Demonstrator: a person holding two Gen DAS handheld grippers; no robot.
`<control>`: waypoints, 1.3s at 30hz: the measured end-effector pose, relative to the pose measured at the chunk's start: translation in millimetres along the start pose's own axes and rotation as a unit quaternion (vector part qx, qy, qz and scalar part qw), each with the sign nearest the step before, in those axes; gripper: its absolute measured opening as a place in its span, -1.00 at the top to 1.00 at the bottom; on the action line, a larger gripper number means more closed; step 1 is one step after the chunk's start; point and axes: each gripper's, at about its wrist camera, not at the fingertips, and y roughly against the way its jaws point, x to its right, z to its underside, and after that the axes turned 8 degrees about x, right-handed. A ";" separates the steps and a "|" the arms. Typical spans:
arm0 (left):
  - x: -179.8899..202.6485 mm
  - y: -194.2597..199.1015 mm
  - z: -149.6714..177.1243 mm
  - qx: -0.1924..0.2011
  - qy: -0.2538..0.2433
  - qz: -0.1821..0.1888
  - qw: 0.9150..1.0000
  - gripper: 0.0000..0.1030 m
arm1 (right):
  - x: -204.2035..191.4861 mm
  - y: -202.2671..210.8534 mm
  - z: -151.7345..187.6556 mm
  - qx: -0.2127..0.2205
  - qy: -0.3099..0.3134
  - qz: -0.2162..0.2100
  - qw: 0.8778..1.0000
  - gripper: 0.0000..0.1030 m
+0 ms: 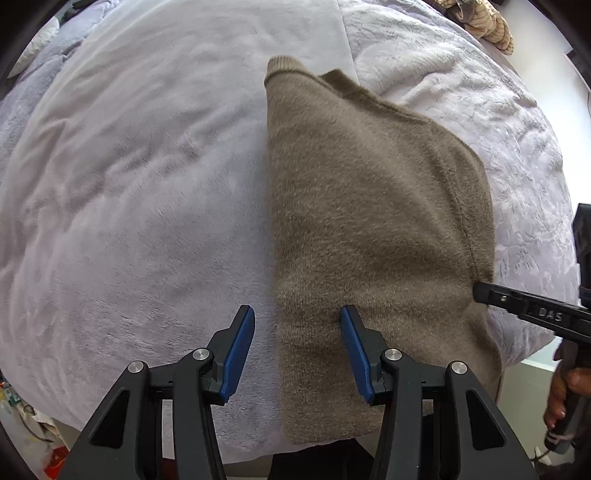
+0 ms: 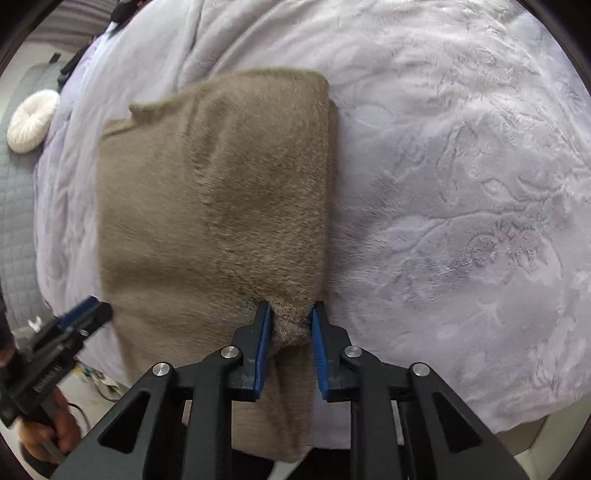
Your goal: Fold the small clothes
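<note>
A fuzzy brown sweater (image 1: 369, 229) lies folded lengthwise on a lilac blanket (image 1: 129, 184); its near end hangs over the bed's front edge. My left gripper (image 1: 297, 325) is open above the sweater's near left edge, one finger over the blanket, one over the sweater. My right gripper (image 2: 290, 317) is shut on a bunched fold at the sweater's (image 2: 214, 206) near right edge. The right gripper also shows in the left wrist view (image 1: 480, 290) at the sweater's right side. The left gripper shows in the right wrist view (image 2: 88, 308) at the lower left.
The lilac blanket (image 2: 461, 221) covers the bed around the sweater. A round white cushion (image 2: 33, 122) lies on grey quilting at far left. A striped beige cloth (image 1: 487, 26) sits at the far right corner. The bed's front edge runs below the grippers.
</note>
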 end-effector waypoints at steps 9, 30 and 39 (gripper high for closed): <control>-0.3 7.7 -5.1 0.012 -0.008 -0.008 1.000 -0.11 | -4.5 23.5 0.0 0.008 0.002 0.002 1.000 0.54; 16.2 46.7 -32.4 0.064 -0.016 -0.013 0.998 -1.00 | -55.9 74.6 -14.7 0.066 0.039 0.034 0.997 -0.54; 25.0 43.2 -30.6 0.051 -0.024 -0.072 0.996 -1.00 | -68.8 80.7 -8.9 0.089 0.069 0.086 0.990 -0.83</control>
